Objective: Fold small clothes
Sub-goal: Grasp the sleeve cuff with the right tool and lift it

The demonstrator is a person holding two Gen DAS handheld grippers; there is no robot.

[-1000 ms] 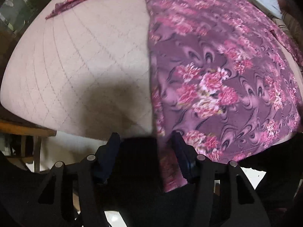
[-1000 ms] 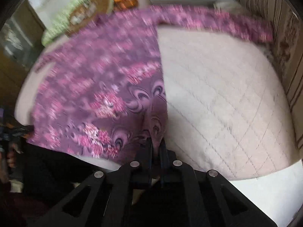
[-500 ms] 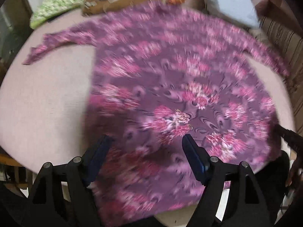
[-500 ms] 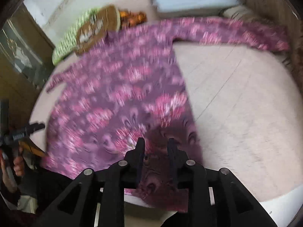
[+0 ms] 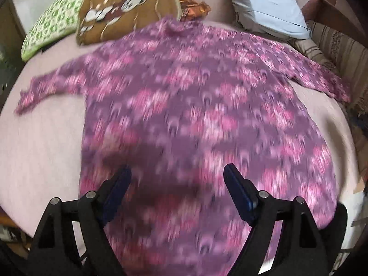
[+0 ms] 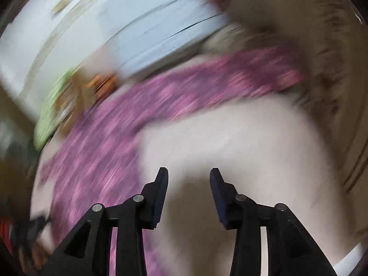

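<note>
both hand-held grippers (image 5: 177, 179) (image 6: 188, 179) spread, empty, above purple floral shirt (image 5: 207, 105) on pink bedspread (image 5: 41, 142)

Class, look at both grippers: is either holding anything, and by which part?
Nothing is held. The left gripper and right gripper are both open, and the purple floral top lies spread on the bed.

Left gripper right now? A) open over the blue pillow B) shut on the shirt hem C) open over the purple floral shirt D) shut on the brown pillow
C: the left gripper has its jaws spread wide with nothing between them, above the purple floral shirt lying spread out flat.
</note>
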